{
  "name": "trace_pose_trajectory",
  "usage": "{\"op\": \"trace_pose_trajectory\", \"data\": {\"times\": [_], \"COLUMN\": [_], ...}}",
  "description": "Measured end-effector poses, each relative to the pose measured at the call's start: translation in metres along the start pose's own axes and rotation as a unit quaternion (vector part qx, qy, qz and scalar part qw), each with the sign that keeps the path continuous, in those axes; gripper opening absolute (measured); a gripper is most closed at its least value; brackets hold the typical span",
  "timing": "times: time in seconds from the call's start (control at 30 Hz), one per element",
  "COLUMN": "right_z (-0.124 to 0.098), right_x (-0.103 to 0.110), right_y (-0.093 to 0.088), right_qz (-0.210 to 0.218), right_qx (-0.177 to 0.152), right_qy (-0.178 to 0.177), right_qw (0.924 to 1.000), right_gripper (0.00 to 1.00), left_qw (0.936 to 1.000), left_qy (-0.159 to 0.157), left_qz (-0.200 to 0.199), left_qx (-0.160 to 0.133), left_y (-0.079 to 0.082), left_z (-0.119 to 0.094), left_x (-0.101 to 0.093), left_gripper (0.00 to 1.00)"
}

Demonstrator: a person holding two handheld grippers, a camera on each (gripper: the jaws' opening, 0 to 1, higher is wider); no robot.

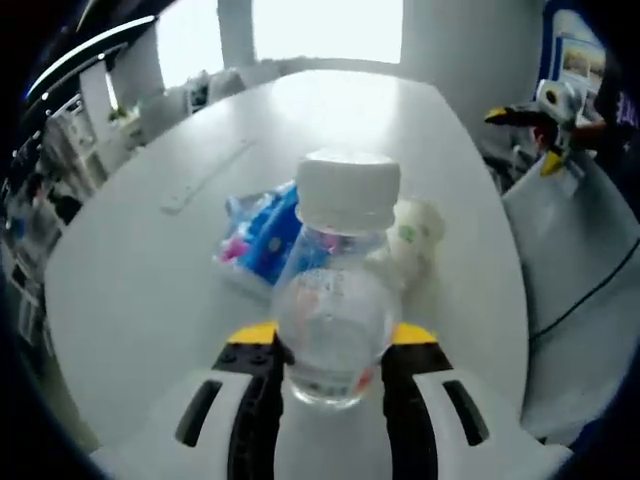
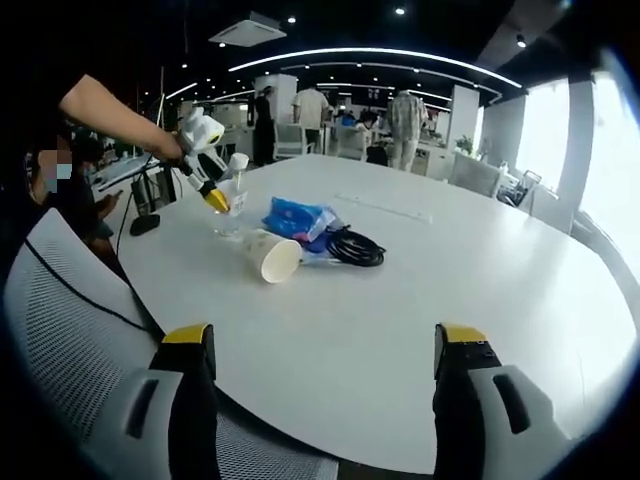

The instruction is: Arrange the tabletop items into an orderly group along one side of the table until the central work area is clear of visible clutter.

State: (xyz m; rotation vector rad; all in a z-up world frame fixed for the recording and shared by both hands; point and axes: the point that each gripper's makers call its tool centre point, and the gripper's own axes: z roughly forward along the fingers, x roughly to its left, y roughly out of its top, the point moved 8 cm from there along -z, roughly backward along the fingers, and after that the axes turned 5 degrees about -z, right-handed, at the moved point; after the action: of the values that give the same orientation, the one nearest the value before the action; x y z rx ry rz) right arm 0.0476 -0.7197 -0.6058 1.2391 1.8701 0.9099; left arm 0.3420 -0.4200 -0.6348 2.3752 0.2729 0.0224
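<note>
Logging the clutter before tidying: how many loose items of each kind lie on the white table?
Clear plastic bottle with white cap: 1
White paper cup on its side: 1
Blue plastic packet: 1
Coiled black cable: 1
Total: 4

An open-plan office is shown. In the right gripper view, a broad white round-edged meeting table is seen in the foreground, with a grey mesh-backed office chair drawn up at its edge. Long curved strip lights and small recessed spotlights are set into a dark ceiling, beside a square ceiling air vent. Rows of desks and white chairs are ranged further back, where several standing people are gathered. Tall bright windows are lined along one wall, and the same daylight glazing is caught beyond the table in the left gripper view.
</note>
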Motion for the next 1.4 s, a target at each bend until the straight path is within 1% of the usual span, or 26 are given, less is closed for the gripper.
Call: {"op": "trace_pose_trajectory", "data": {"times": [0.1,0.17,0.27,0.7,0.8,0.9,0.93,1.23,1.33,1.4], "right_z": [0.0,0.0,0.0,0.0,-0.001,-0.001,-0.001,-0.001,-0.001,-0.002], "right_x": [0.0,0.0,0.0,0.001,0.001,0.001,0.0,0.001,0.001,0.0], "right_y": [0.0,0.0,-0.001,-0.001,-0.001,-0.001,-0.001,-0.002,-0.002,-0.002], "right_qz": [-0.001,0.0,-0.001,-0.004,-0.003,-0.003,-0.003,-0.005,-0.006,-0.008], "right_qx": [0.002,0.001,0.004,0.006,0.005,0.005,0.004,0.007,0.008,0.007], "right_qy": [0.001,0.0,0.0,0.002,0.0,-0.001,-0.001,0.0,0.0,-0.001], "right_qw": [1.0,1.0,1.0,1.0,1.0,1.0,1.0,1.0,0.9999,0.9999], "right_gripper": [0.9,0.9,0.9,0.89,0.89,0.89,0.89,0.89,0.89,0.89], "left_qw": [0.9999,0.9998,0.9994,0.9987,0.9986,0.9983,0.9982,0.998,0.9985,0.9987], "left_qy": [-0.012,-0.016,-0.033,-0.035,-0.034,-0.031,-0.031,-0.034,-0.026,-0.019], "left_qz": [0.005,0.006,0.01,0.029,0.03,0.03,0.031,0.034,0.02,0.017], "left_qx": [-0.008,-0.008,-0.007,0.022,0.027,0.039,0.04,0.042,0.043,0.044], "left_y": [-0.003,-0.003,-0.007,-0.016,-0.019,-0.025,-0.027,-0.027,-0.027,-0.027], "left_z": [0.0,0.0,-0.003,-0.015,-0.017,-0.02,-0.021,-0.021,-0.021,-0.021], "left_x": [-0.002,-0.002,-0.004,-0.002,-0.002,0.0,0.0,0.0,-0.001,-0.001], "left_gripper": [0.35,0.35,0.36,0.36,0.36,0.36,0.36,0.37,0.38,0.38]}}
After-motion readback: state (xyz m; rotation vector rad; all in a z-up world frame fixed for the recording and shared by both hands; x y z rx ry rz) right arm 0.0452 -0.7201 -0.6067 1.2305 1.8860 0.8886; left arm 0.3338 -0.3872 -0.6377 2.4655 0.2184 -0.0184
